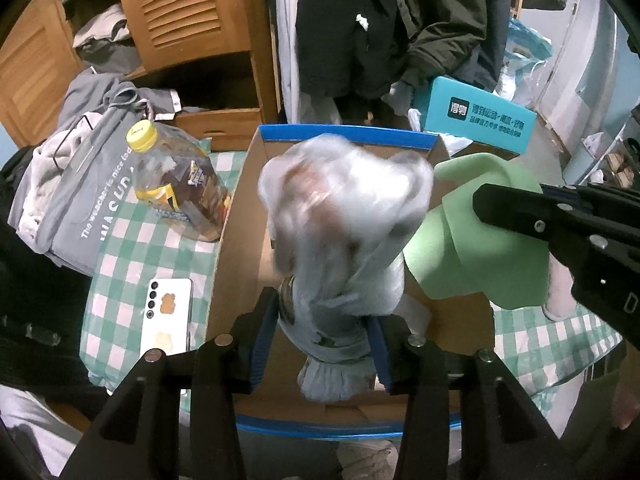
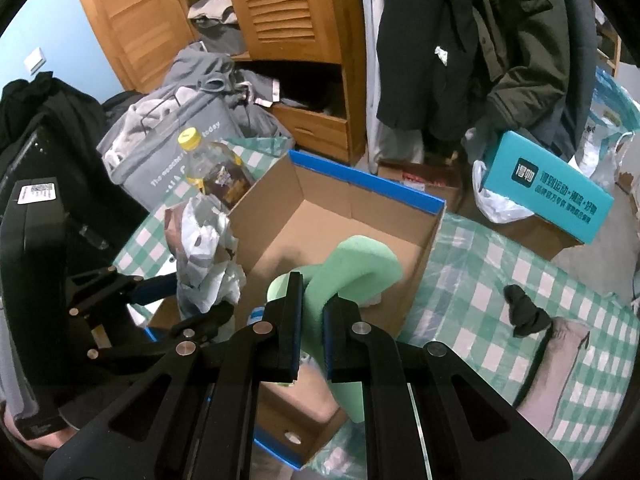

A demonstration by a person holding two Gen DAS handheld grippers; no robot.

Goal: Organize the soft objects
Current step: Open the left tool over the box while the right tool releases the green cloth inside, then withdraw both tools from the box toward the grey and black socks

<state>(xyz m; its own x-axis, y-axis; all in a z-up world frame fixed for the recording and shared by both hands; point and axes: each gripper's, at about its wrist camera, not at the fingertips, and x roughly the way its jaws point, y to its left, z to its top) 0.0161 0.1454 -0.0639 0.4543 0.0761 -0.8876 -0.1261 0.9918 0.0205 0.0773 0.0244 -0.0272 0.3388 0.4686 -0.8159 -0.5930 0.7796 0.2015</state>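
The left gripper (image 1: 320,340) is clenched on a crumpled plastic-wrapped bundle (image 1: 344,216), blurred at centre frame, over the open cardboard box (image 1: 240,216) with blue-taped rims; the right gripper (image 2: 310,332) grasps a green foam piece (image 2: 360,260) that arches over the box's near right wall; the box floor in the middle of the right view is mostly bare; a yellow-capped bottle (image 1: 176,184) lies just beside the box's left wall, a white phone (image 1: 166,318) lower left on the checked cloth (image 2: 500,280).
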